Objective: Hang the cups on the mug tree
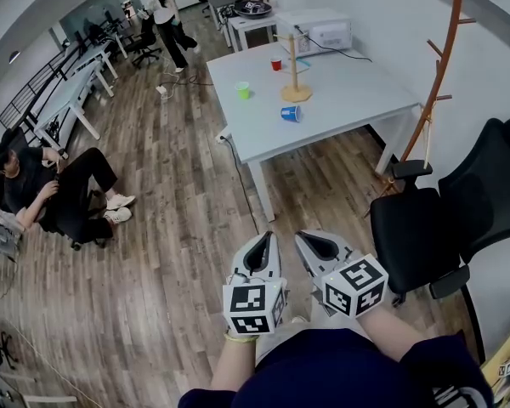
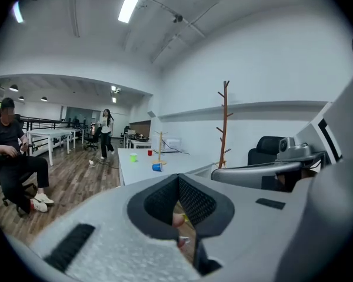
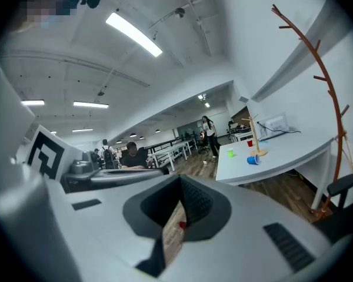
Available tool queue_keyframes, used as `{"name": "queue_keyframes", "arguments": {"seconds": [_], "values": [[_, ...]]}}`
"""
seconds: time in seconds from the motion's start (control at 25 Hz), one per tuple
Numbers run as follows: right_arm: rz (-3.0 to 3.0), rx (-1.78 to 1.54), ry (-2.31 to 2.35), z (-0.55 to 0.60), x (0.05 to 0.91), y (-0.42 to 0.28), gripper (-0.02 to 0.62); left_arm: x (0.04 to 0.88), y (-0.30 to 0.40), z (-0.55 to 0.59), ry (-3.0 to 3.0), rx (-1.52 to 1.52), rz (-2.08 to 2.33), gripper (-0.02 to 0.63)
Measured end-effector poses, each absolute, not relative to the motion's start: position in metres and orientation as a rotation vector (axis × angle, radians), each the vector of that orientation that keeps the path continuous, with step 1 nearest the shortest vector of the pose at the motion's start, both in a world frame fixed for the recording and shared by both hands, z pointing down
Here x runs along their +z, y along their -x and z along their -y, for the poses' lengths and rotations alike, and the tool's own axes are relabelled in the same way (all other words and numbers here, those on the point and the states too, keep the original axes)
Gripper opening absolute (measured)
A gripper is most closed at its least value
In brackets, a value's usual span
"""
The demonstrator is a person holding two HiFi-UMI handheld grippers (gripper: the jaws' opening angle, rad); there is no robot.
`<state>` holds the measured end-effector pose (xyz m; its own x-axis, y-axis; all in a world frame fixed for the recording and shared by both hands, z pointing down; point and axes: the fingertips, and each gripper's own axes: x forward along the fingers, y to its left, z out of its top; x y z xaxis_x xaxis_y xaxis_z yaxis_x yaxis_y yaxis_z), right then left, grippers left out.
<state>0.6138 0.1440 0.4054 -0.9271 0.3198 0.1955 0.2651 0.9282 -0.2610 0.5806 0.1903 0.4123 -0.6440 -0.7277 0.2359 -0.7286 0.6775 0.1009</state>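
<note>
A white table stands well ahead of me across the wooden floor. On it are a wooden mug tree, a red cup, a green cup and a blue cup lying on its side. Nothing hangs on the tree. My left gripper and right gripper are held side by side near my body, far from the table, both shut with nothing in them. The left gripper view shows the blue cup and tree small in the distance. So does the right gripper view, with the blue cup.
A black office chair stands at my right, with a brown coat stand behind it. A white appliance sits at the table's far end. One person sits at the left, another walks at the back among desks.
</note>
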Motion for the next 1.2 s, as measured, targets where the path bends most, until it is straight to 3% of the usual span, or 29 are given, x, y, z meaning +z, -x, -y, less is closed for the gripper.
{"name": "queue_keyframes", "arguments": {"seconds": [0.52, 1.2], "values": [[2.801, 0.376, 0.468, -0.150, 0.414, -0.595, 0.028, 0.421, -0.551, -0.194, -1.128, -0.018, 2.667, 0.017], [2.800, 0.352, 0.544, -0.131, 0.405, -0.494, 0.028, 0.426, -0.455, -0.176, -1.029, -0.080, 2.653, 0.017]]}}
